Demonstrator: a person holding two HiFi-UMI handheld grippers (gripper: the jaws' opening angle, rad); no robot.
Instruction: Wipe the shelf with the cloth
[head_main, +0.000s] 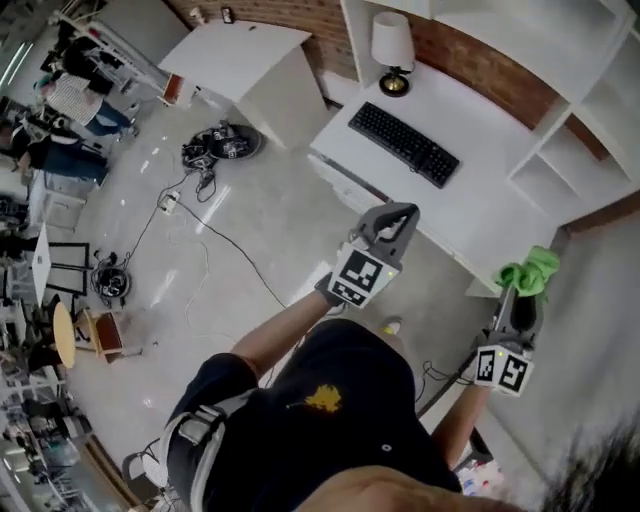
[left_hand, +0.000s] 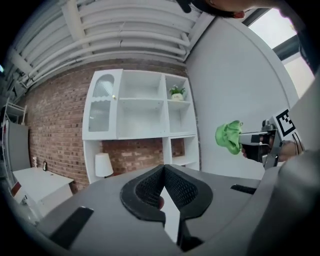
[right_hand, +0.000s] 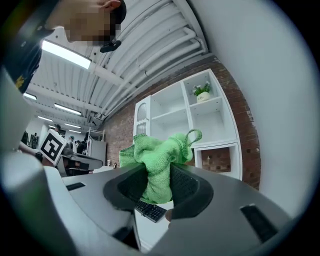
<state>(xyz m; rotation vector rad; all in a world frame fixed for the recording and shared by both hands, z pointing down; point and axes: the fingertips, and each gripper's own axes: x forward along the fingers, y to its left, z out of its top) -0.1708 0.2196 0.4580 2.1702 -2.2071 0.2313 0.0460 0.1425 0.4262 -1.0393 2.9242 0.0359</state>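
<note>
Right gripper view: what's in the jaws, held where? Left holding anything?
Right gripper is shut on the green cloth, pinched at its bunched middle, the rest puffing out above. Left gripper: jaws together, empty.

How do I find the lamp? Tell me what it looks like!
Find the long white desk along the brick wall. At its far end, just past the black keyboard, stands the lamp: the only upright thing there, white shade on a dark round base.
</note>
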